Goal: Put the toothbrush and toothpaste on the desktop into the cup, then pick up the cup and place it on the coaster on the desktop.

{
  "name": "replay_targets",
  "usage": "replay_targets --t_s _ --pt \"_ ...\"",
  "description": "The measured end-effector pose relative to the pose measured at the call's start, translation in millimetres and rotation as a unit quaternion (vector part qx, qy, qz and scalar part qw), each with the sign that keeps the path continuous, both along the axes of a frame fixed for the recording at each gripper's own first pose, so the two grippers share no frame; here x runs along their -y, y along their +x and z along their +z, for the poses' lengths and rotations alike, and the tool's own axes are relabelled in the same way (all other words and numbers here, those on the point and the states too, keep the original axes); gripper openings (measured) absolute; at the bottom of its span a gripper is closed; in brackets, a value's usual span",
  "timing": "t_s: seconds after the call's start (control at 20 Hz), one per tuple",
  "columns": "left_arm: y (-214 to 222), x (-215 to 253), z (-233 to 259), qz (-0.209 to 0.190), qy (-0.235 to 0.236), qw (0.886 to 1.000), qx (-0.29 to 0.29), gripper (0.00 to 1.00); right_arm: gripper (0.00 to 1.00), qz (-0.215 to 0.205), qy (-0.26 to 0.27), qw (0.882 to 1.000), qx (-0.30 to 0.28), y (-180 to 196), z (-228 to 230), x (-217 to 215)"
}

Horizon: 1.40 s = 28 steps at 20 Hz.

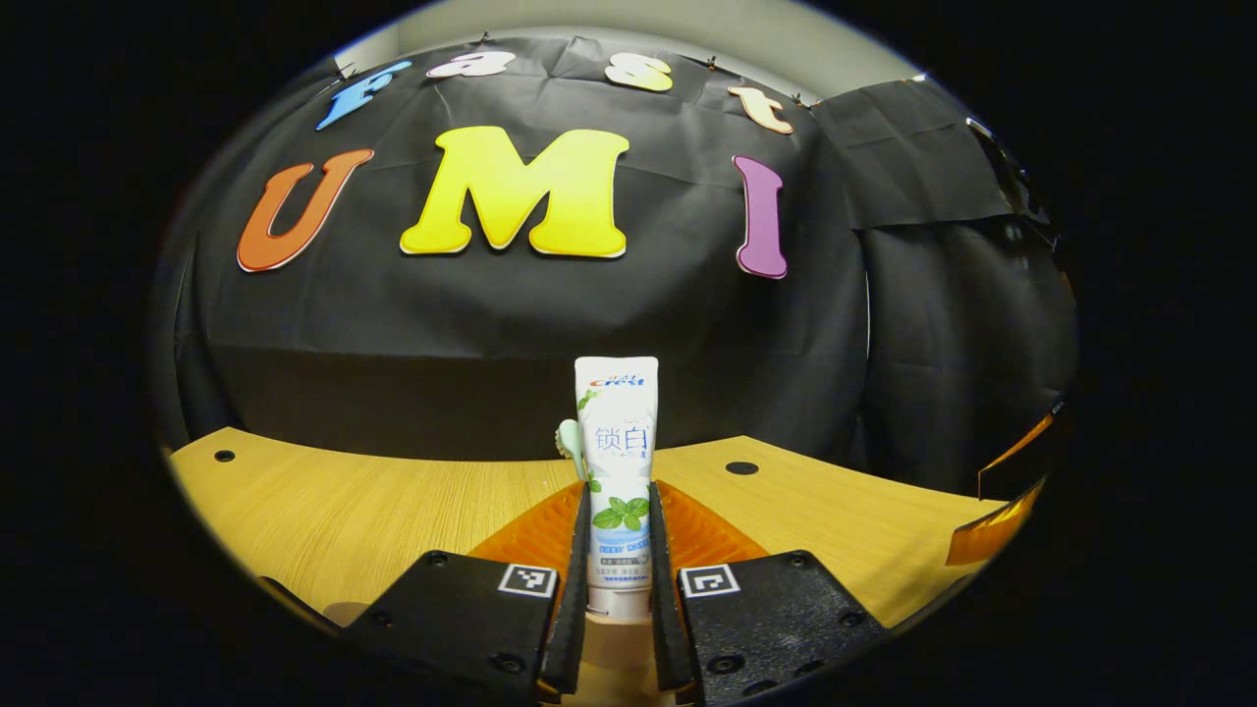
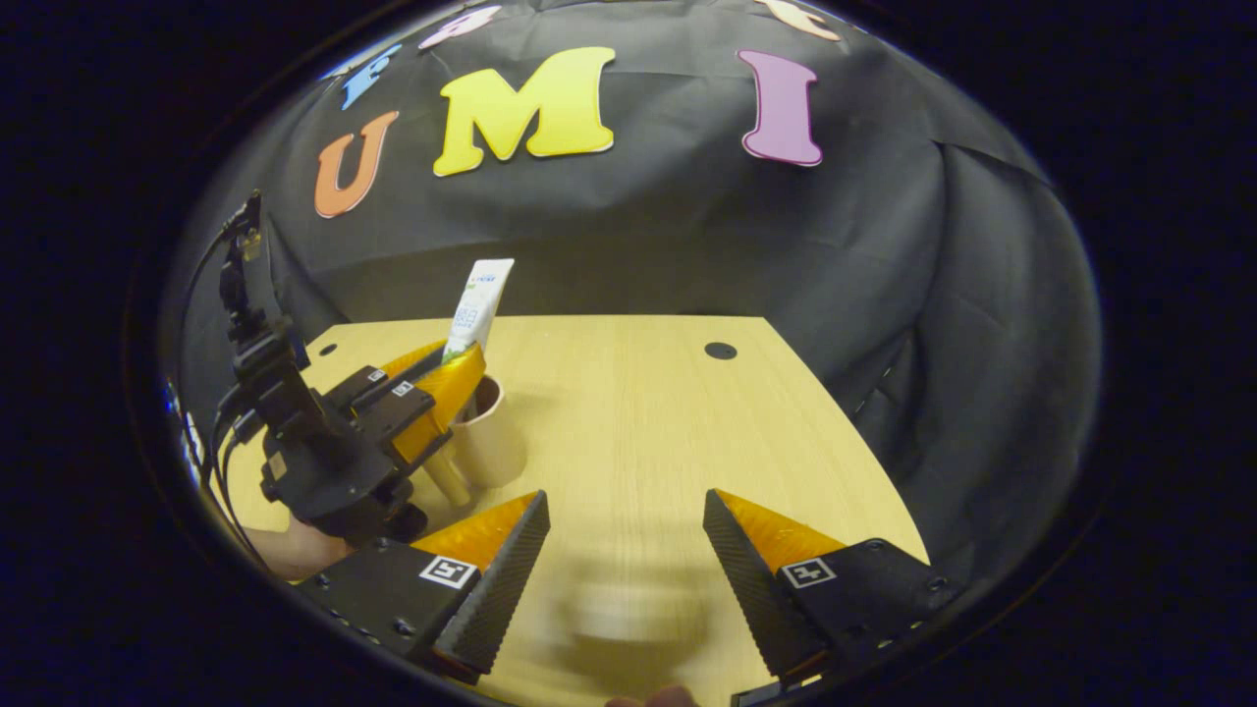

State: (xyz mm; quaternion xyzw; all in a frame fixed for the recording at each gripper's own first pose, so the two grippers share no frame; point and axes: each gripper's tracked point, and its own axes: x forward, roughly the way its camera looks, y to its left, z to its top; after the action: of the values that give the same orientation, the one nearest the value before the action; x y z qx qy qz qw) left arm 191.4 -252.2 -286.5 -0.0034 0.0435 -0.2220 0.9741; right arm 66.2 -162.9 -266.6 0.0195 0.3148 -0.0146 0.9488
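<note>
So the left tongs [image 1: 617,550] are clenched on the toothpaste [image 1: 617,462], holding the tube upright with both fingers pressed against its sides. From the right gripper view you can see the tube [image 2: 478,312] sticking up at a slight tilt right over the cup [image 2: 488,432], lower end down at or inside the rim; can't tell if it's touching bottom. There's a pale green toothbrush [image 1: 569,444] head peeking out just behind the tube, so my guess is the brush is already in the cup, though the cup body is hidden in that view.

The right tongs [image 2: 626,550] are spread wide, grasping nothing, hanging over the counter [image 2: 638,393] near its front edge. Below them is a blurry pale round patch [image 2: 638,609], which could be the coaster, but it's too smeared to be sure.

I'd say roughly half done: toothpaste still needs letting go, then the whole cup has to be lifted and set on the coaster.
</note>
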Motion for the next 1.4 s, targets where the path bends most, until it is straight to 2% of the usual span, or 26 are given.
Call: replay_targets --t_s 0.2,0.25,0.3,0.55,0.7,0.8,0.85,0.9,1.1,1.4 --pt "-5.2 -2.2 -5.7 0.002 0.009 1.0 -0.002 0.34 0.96 0.003 0.002 1.0 -0.005 -1.9 -4.1 -4.0" --pt "-8.7 -2.3 -10.5 0.003 0.013 1.0 -0.011 0.44 0.96 0.002 0.004 1.0 -0.005 -1.6 -4.6 -4.7" --pt "-11.2 -2.5 -14.3 0.003 0.017 1.0 -0.015 0.39 0.96 0.001 0.004 1.0 -0.004 -1.6 -5.4 -5.2" --pt "-20.3 -14.6 -11.9 0.016 0.021 0.999 -0.023 0.47 0.96 0.0 0.005 1.0 -0.004 -1.5 -4.1 -8.9" --pt "-25.8 -24.9 -9.7 0.031 0.019 0.999 -0.036 0.62 0.96 0.001 0.005 1.0 0.003 -0.3 3.6 -12.9" --pt "-31.9 -38.2 -2.8 0.052 0.017 0.997 -0.048 0.75 0.96 0.0 0.004 1.0 0.006 1.4 9.7 -15.3" --pt "-34.7 -42.8 1.6 0.058 0.013 0.997 -0.057 0.86 0.96 -0.001 0.007 1.0 0.007 2.8 14.4 -17.9" --pt "-39.9 -50.1 10.7 0.067 0.009 0.996 -0.058 0.9 0.96 -0.003 0.008 1.0 0.011 4.7 20.4 -19.7" --pt "-69.5 -81.0 42.1 0.09 0.011 0.993 -0.075 0.94 0.96 0.001 0.007 1.0 0.016 9.7 48.0 -36.0" --pt "-109.8 -137.4 86.4 0.13 0.008 0.987 -0.096 0.94 0.96 0.039 0.002 0.999 -0.021 20.5 66.6 -77.5"
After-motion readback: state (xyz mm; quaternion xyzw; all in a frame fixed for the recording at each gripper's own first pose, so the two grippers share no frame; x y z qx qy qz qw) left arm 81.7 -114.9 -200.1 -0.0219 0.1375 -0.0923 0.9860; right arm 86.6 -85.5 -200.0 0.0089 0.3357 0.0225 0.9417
